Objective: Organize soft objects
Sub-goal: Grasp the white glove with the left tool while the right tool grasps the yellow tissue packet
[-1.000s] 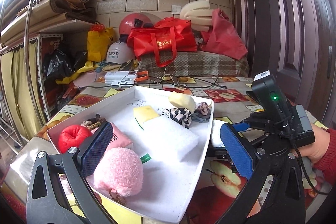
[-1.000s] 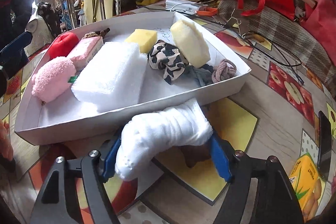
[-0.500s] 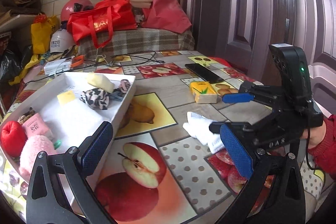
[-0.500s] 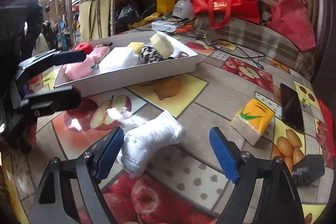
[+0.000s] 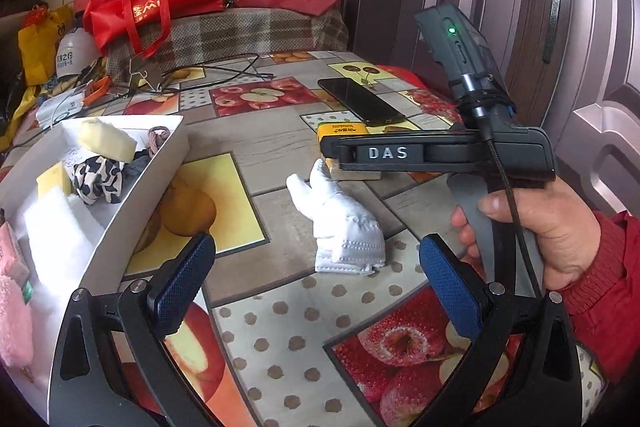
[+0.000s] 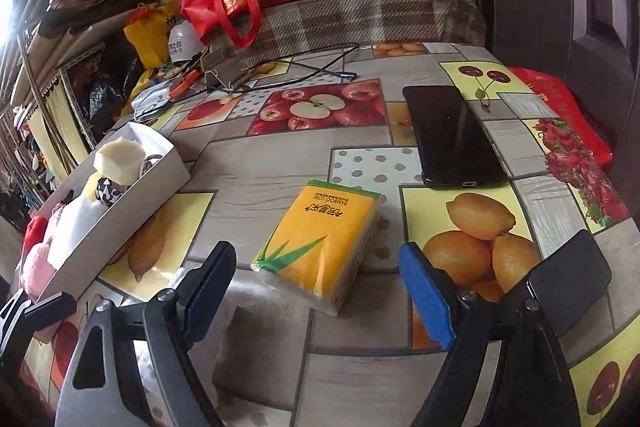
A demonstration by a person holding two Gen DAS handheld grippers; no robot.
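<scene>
Both the left gripper (image 5: pixel 316 283) and right gripper (image 6: pixel 316 291) stood apart and empty, the white sock (image 5: pixel 344 227) lay on the bench (image 5: pixel 280 131) beside the box (image 5: pixel 132 187); the right risked grasping the tissue pack (image 6: pixel 320 243) instead.

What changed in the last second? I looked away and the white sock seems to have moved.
The right tool let go of the white sock, its jaws having just been opening, and swung toward the yellow tissue pack. The sock now lies loose on the tablecloth, outside the white box. The left tool turned from the box toward the sock, open. Box contents unchanged.
</scene>
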